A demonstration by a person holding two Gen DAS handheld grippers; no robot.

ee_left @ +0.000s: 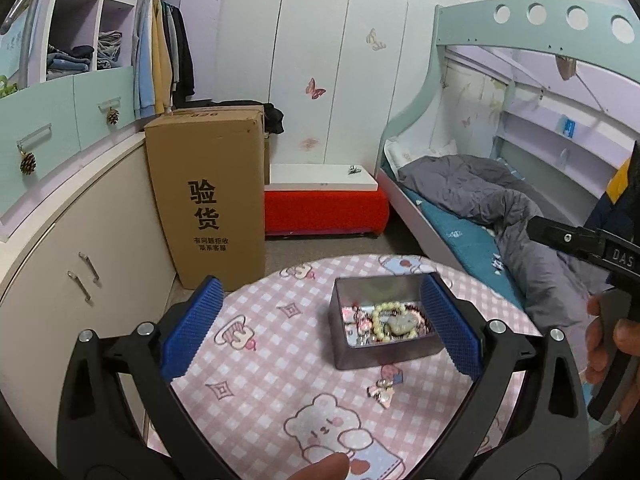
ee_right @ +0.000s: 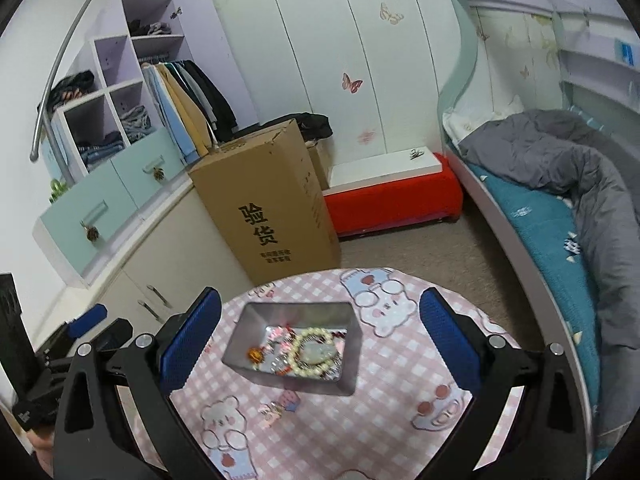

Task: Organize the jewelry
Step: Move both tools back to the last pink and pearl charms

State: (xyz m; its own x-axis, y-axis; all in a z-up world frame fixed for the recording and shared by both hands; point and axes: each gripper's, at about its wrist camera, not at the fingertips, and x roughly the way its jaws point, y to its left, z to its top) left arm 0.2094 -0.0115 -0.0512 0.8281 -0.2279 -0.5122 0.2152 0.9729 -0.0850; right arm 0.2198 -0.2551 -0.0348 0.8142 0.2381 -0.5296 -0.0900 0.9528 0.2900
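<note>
My rectangular grey metal tin, frame centre, holds a cream pearl bracelet; both my fingers gape wide above the round pink-checked table.

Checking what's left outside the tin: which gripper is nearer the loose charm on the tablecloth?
Hard to call. The loose charm lies between both open grippers, left gripper and right gripper, before the tin.

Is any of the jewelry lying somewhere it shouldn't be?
Yes. One small pink charm lies on the tablecloth just outside the metal tin, while the pearl bracelet and the rest sit inside.
</note>
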